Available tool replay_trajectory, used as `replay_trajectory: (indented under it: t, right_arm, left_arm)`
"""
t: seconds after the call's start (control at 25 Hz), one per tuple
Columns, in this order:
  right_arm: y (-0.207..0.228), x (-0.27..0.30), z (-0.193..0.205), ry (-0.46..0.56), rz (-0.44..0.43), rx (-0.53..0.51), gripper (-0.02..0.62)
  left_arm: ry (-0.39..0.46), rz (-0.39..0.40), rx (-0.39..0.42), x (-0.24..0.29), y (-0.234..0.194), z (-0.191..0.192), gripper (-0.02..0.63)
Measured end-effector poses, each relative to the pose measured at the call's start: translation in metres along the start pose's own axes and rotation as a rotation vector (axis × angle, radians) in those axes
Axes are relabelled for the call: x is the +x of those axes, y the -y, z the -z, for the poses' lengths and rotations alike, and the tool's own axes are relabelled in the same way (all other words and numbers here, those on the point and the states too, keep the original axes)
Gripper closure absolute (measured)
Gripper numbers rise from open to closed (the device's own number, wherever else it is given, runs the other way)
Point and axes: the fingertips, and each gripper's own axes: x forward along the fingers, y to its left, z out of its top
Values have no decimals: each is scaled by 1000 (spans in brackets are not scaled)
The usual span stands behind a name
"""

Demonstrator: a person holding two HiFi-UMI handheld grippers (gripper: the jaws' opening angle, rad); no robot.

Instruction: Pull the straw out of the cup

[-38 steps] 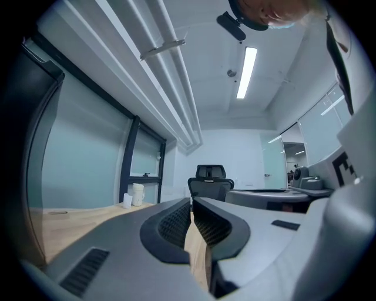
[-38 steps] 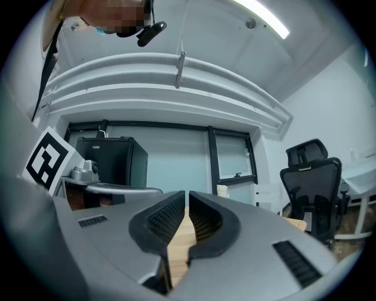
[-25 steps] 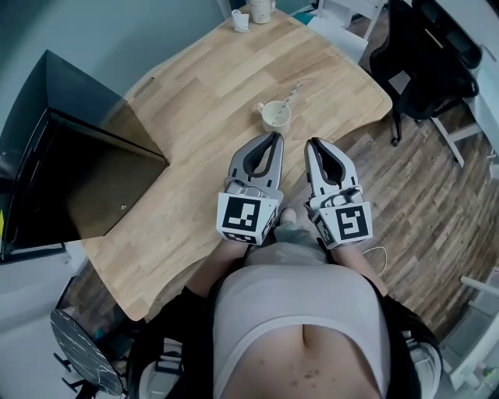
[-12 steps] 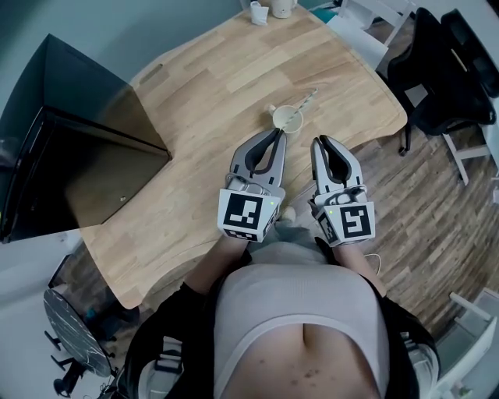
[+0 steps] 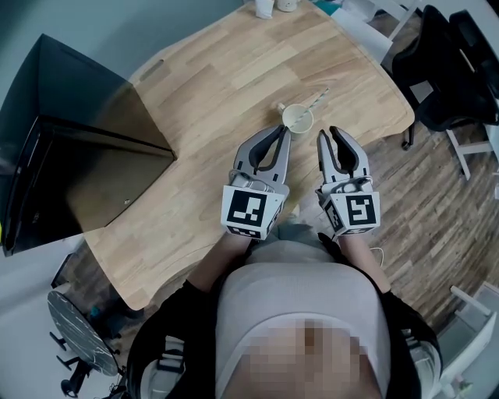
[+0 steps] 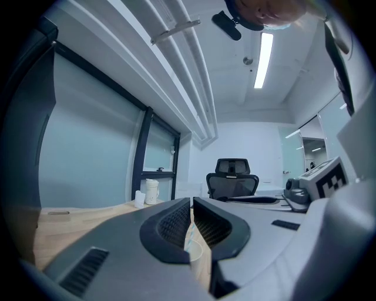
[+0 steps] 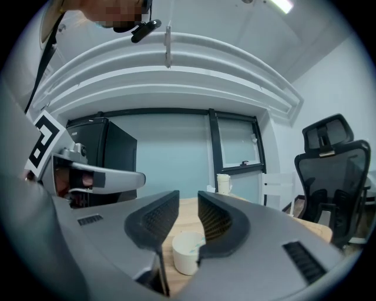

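Observation:
A small white cup stands near the front edge of the wooden table, with a pale straw leaning out of it toward the far right. My left gripper is shut and empty, its tips just short of the cup's near left side. To the right, over the table's edge, is my right gripper. Its jaws have just been opening and now stand slightly apart with nothing between them. In the right gripper view the cup sits low, beyond the parted right gripper. The left gripper shows only a thin slit.
A black cabinet stands to the left of the table. At the table's far edge sit a white jug and a small container. A black office chair stands on the wooden floor to the right.
Both grippers have moved forward and now sit closer to the cup. The right gripper's jaws, shut before, now stand slightly apart.

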Motion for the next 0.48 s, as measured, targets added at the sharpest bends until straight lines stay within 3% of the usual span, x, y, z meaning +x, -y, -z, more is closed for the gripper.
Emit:
replay_trajectory:
  t: [0.08, 0.48]
  right_arm:
    - [5, 9, 8, -21, 5, -3, 447]
    - [40, 66, 55, -121, 11, -3, 373]
  left_arm:
    - [-9, 0, -5, 0, -2, 3, 588]
    - [-38, -32, -7, -9, -12, 10, 588]
